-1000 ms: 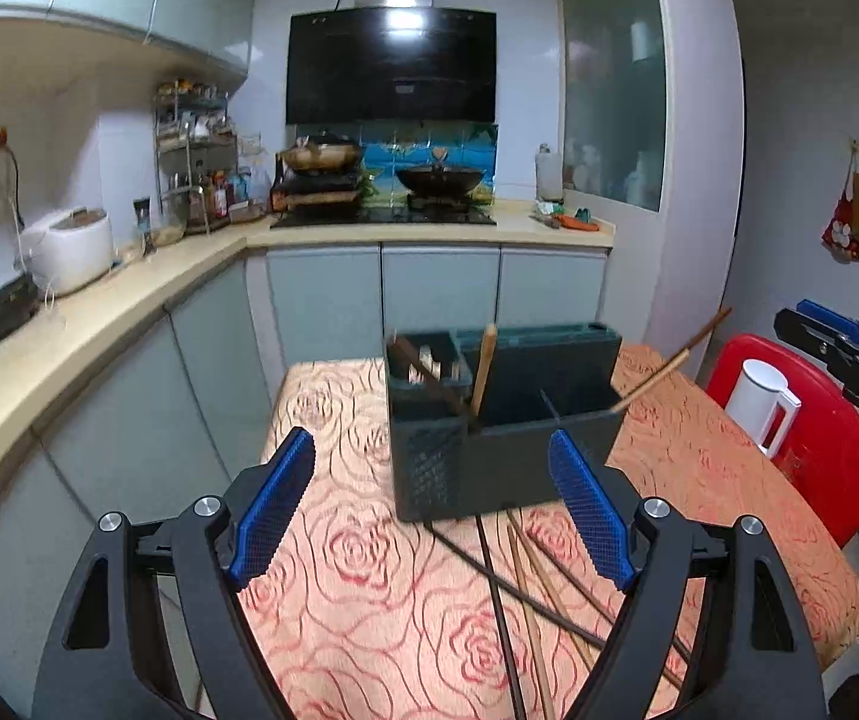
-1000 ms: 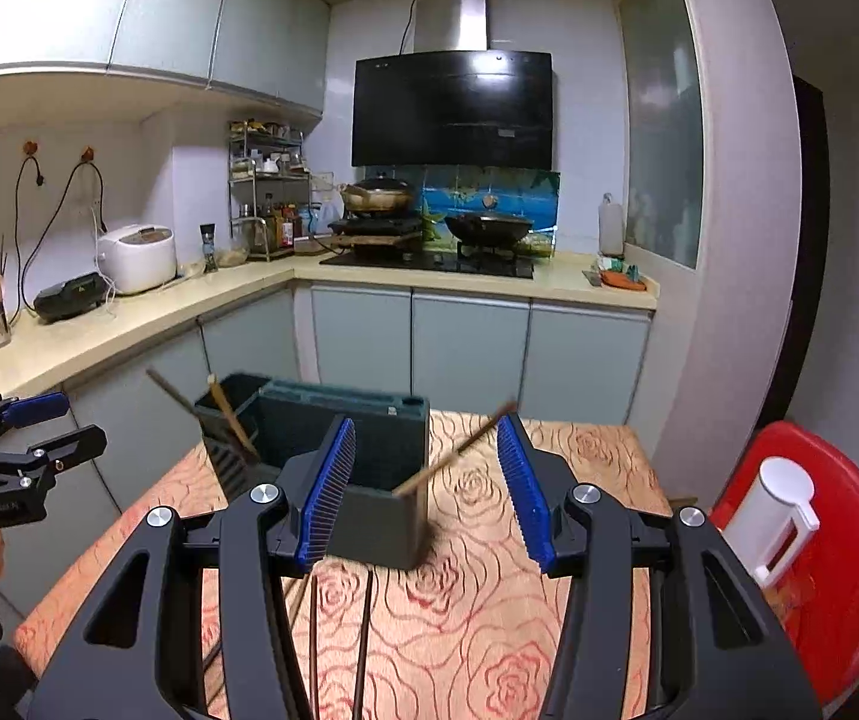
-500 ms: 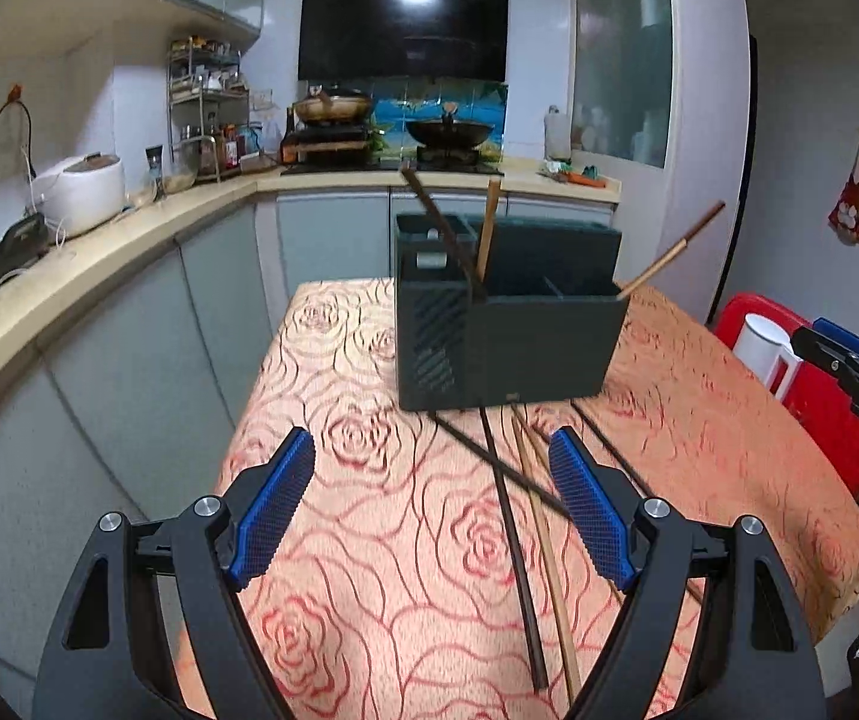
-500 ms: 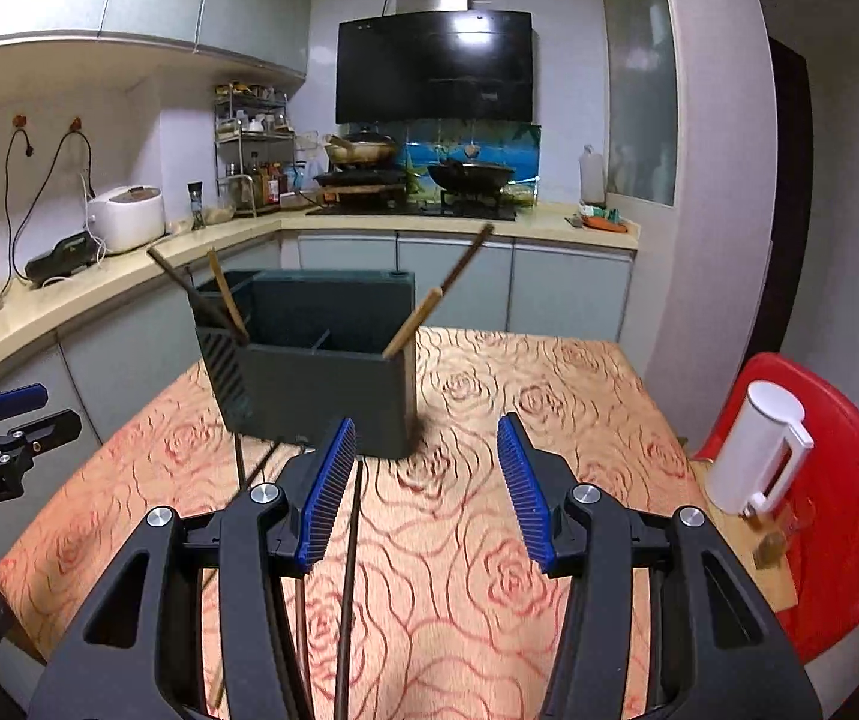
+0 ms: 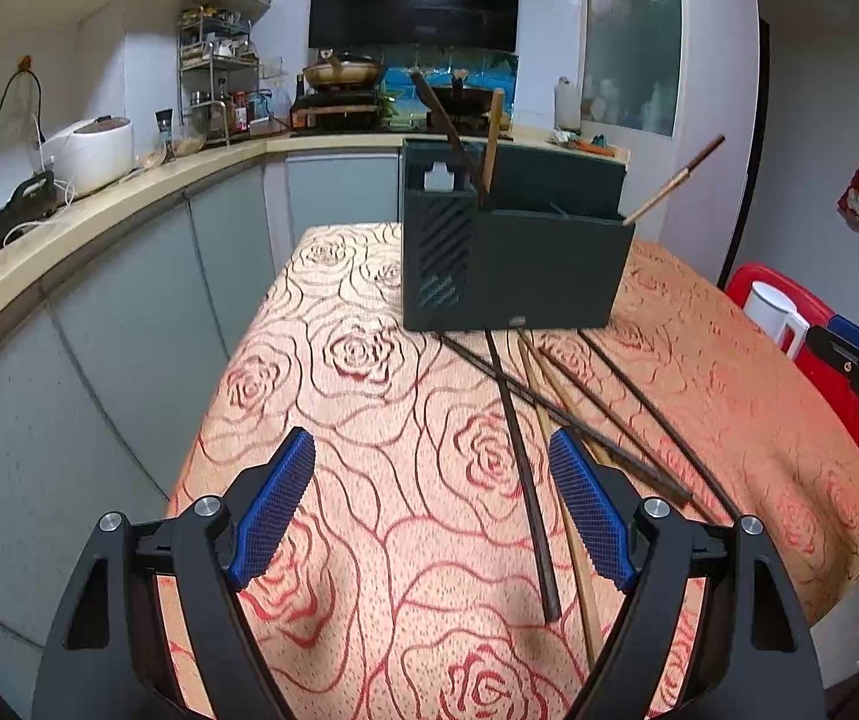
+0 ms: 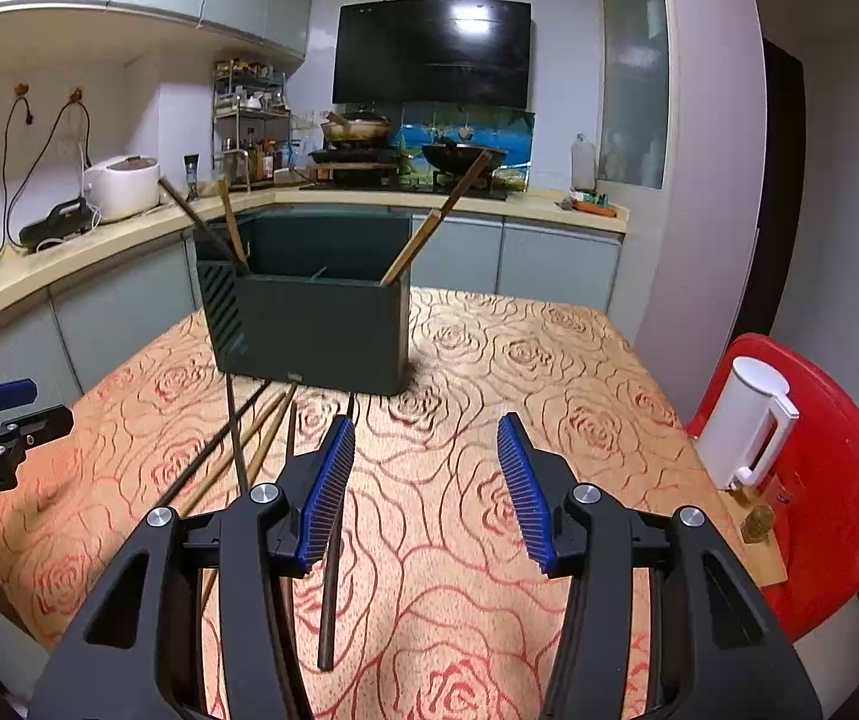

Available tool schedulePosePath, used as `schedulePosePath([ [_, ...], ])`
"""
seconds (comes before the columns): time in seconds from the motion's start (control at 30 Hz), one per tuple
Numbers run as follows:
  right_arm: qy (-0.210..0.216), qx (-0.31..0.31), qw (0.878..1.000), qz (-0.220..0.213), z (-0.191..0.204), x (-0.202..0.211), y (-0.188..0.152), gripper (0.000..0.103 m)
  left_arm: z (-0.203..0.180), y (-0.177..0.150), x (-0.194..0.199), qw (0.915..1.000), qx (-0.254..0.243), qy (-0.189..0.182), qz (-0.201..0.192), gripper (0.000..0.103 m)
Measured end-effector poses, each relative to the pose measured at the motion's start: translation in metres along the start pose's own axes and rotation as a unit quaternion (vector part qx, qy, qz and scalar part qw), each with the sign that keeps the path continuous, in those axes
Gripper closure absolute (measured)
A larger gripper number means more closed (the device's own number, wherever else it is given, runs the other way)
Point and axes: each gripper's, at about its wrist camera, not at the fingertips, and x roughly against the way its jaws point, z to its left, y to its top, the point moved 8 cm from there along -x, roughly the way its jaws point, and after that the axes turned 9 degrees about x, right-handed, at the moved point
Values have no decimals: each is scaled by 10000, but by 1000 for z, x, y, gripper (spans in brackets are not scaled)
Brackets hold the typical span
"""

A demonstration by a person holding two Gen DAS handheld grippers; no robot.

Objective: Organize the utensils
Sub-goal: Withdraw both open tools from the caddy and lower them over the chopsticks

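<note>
The loose chopsticks point(image 5: 525, 468) lay fanned on the table point(image 5: 369, 396) just near of the dark holder point(image 5: 513, 264), long axes running near-to-far, closest to the wide, empty left gripper point(image 5: 432, 510), while the half-open right gripper point(image 6: 426, 486) held nothing.

Home kitchen: range hood point(image 6: 432, 54) over stove with wok point(image 6: 459, 157), rice cooker point(image 6: 122, 186) on L-shaped counter point(image 6: 99, 252), spice rack point(image 6: 249, 138), rose-pattern tablecloth point(image 6: 549, 372).

Chopsticks point(image 5: 519, 456) on table point(image 5: 321, 396), before holder point(image 5: 513, 264), three inside
</note>
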Motion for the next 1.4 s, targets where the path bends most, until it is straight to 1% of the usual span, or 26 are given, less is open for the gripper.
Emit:
schedulePosePath([
  [0.27, 39, 47, 9996, 282, 7, -6, -32, 55, -3, -29, -6, 9996, -172, -30, 209, 25],
  [0.43, 65, 16, 9992, 399, 8, -8, -46, 55, -6, -51, -13, 9986, -391, -16, 355, 25],
  [0.53, 71, 15, 9990, 441, 9, -8, -50, 55, -7, -58, -16, 9983, -390, -56, 419, 25],
  [0.7, 76, -11, 9989, 461, 9, -9, -53, 55, -12, -67, -21, 9977, -345, -147, 568, 25],
  [0.87, 74, -28, 9987, 513, 7, -10, -59, 55, -17, -73, -23, 9972, -440, -176, 579, 25],
  [1.1, 112, -36, 9984, 561, 8, -11, -62, 55, -18, -79, -29, 9967, -490, -69, 649, 26],
  [1.23, 150, -30, 9980, 612, 9, -12, -66, 55, -17, -80, -30, 9964, -539, -24, 654, 31],
  [1.4, 304, 37, 9969, 730, 18, -14, -73, 55, -13, -81, -30, 9967, -463, -17, 674, 33],
])
